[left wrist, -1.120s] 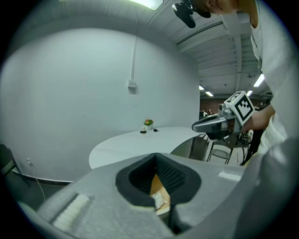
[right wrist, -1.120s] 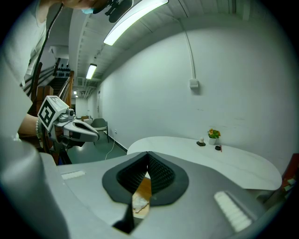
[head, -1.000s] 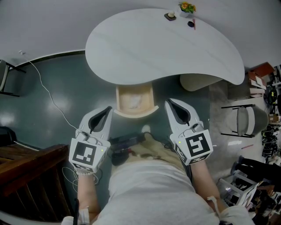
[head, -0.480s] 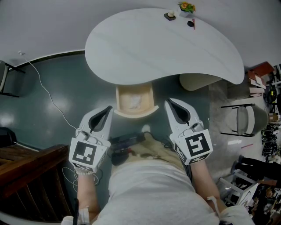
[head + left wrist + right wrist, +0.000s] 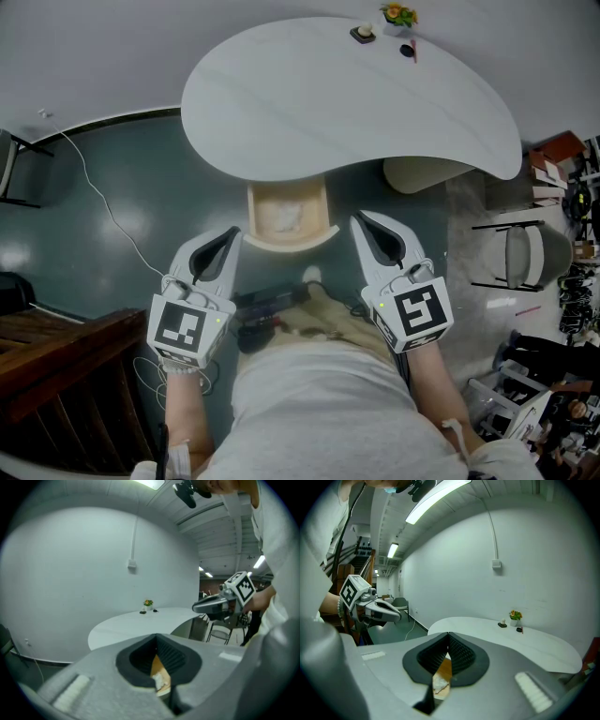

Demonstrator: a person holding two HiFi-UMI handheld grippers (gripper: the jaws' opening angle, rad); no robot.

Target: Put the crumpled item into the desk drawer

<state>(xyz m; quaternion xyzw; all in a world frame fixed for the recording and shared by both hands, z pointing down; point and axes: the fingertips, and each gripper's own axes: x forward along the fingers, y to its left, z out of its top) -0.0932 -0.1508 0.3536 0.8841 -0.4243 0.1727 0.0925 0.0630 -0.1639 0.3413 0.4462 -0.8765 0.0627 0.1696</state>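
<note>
Your left gripper point(image 5: 232, 232) sits at 7 o'clock in the head view, nose aimed toward 1 o'clock. Jaws together, nothing clamped.

Your right gripper point(image 5: 357, 218) sits at 5 o'clock, nose toward 11 o'clock. Jaws meet at the tips, nothing clamped.

The two are well apart, about level with each other, both tipped slightly downward.

Left marker cube point(image 5: 185, 328) and right marker cube point(image 5: 418, 314) face up, at the wrist ends.

Left forearm point(image 5: 183, 412) and right forearm point(image 5: 441, 394) run back toward 6 o'clock, flanking your torso point(image 5: 319, 403).

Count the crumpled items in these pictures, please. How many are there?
1. The white crumpled item lies in the open drawer below the edge of the table. The back of the drawer is under the table, so more could be hidden there.
</note>
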